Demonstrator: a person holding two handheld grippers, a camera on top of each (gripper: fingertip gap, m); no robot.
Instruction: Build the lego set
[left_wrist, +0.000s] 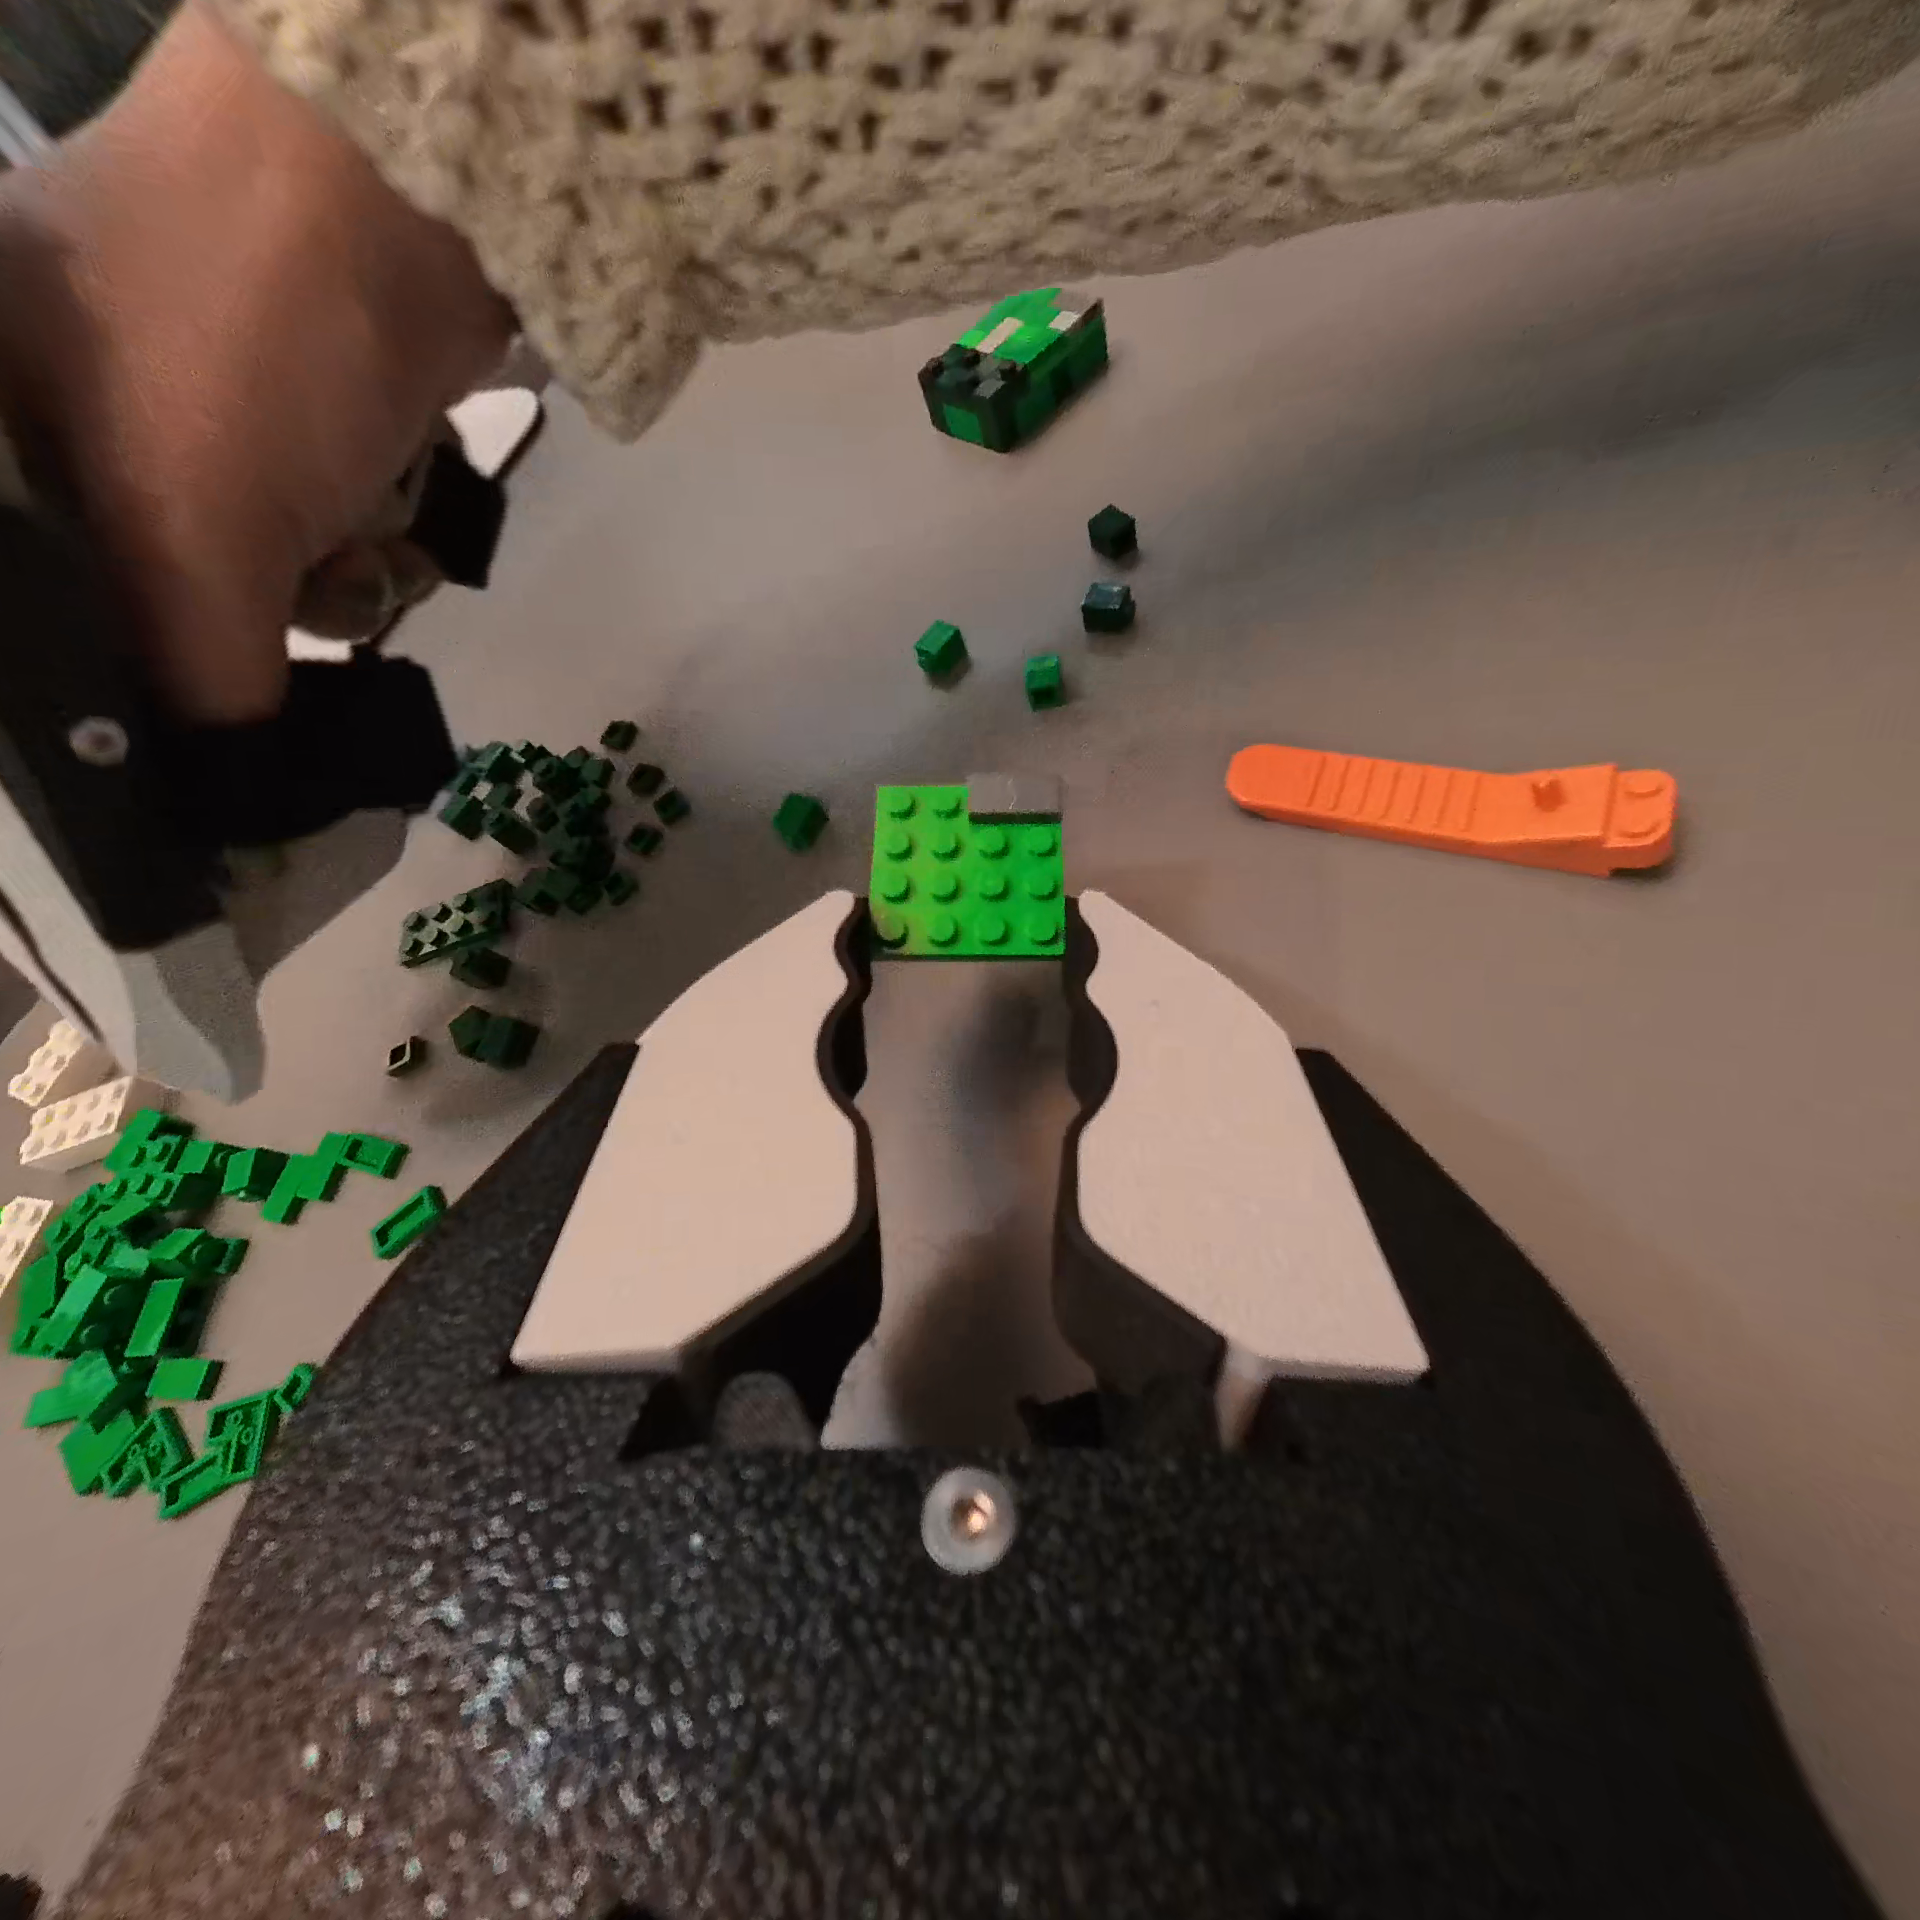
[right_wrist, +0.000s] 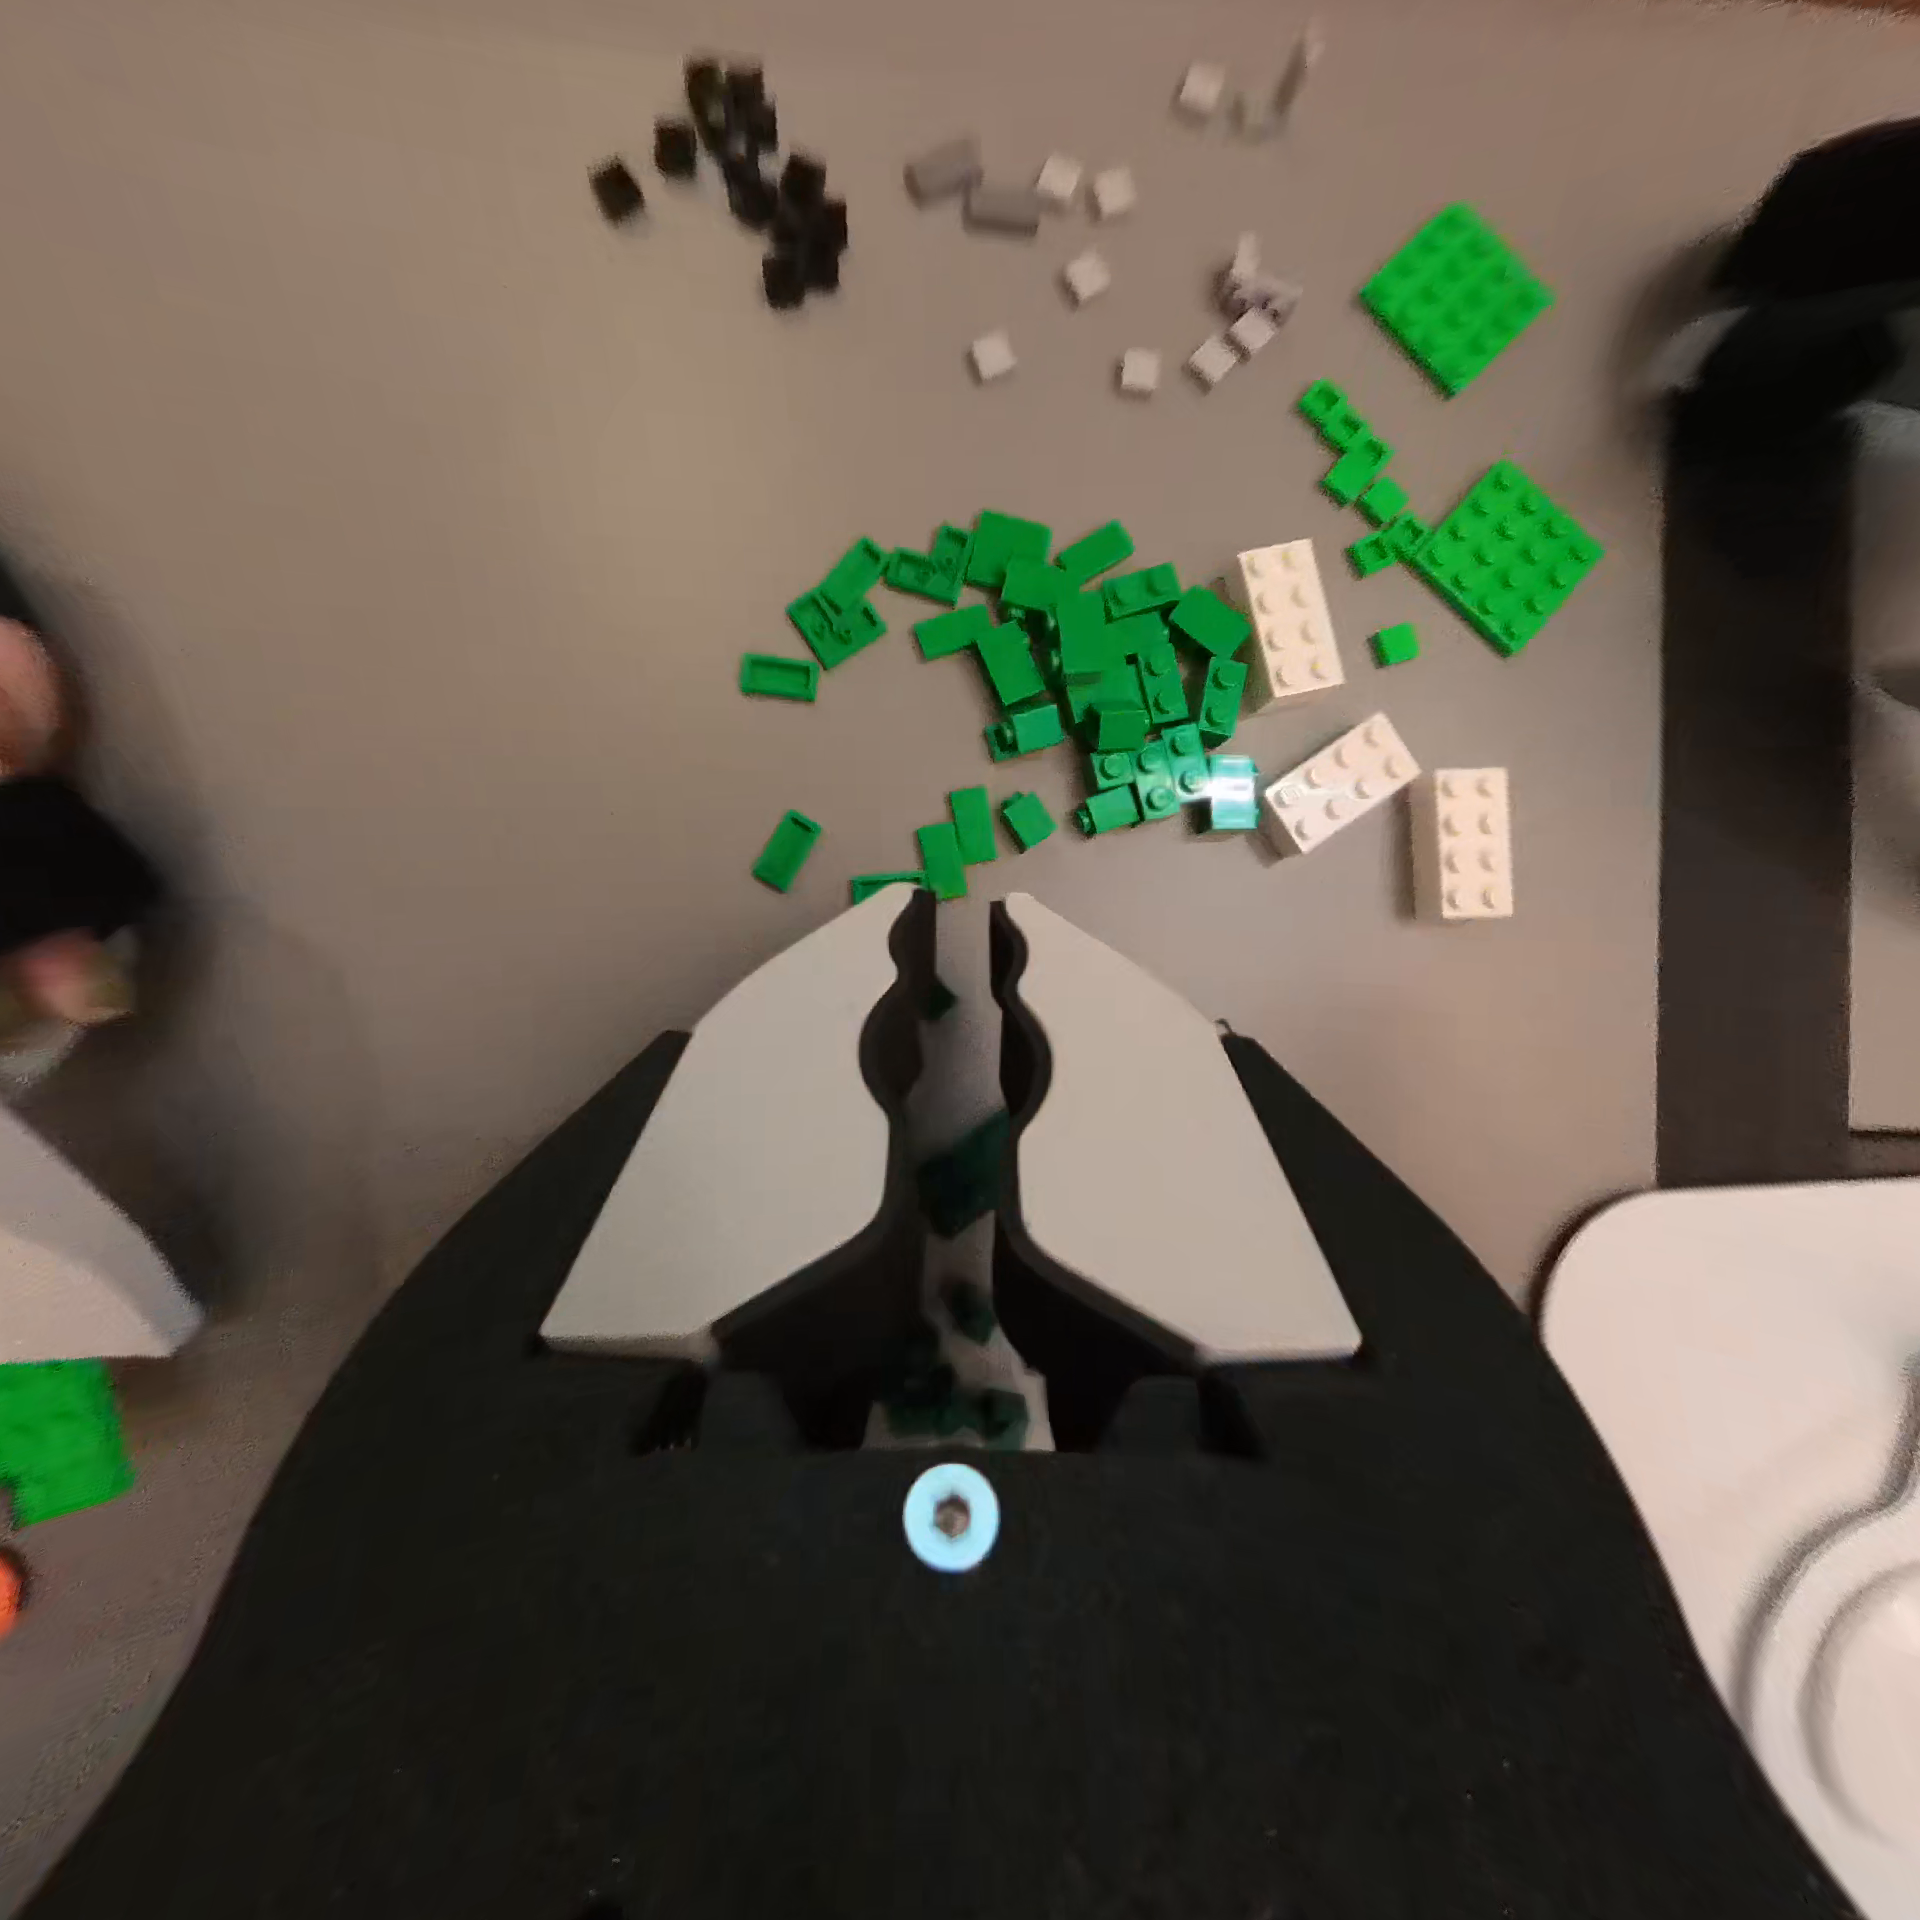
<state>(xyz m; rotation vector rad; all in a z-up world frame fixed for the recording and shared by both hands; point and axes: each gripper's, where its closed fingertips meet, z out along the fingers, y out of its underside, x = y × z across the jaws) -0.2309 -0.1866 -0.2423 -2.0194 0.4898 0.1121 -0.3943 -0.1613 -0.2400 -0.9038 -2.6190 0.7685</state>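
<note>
On a grey tabletop (left_wrist: 1455, 582), a Lego build is part-way done, at what looks like a fetch-the-next-piece step.

Left wrist view, from left to right: a bare hand (left_wrist: 208, 416) in a cream knitted sleeve (left_wrist: 935, 156) grips the right gripper's handle above heaps of mid-green pieces (left_wrist: 135, 1309) and dark green pieces (left_wrist: 540, 831). At centre, the left gripper (left_wrist: 968, 914) has its jaws narrowly set, holding the near edge of a bright green plate (left_wrist: 966, 873) with a grey tile on its far corner. Beyond lies a small finished green block model (left_wrist: 1013, 369), and at right an orange brick separator (left_wrist: 1455, 810).

Right wrist view: the right gripper (right_wrist: 956, 904) points down at the mid-green heap, jaws almost closed with nothing visibly between the tips. White bricks (right_wrist: 1288, 623) and two bright green square plates (right_wrist: 1507, 551) lie to the right.

The next move likely calls for opening these jaws over one loose piece, then carrying it to the held plate.
</note>
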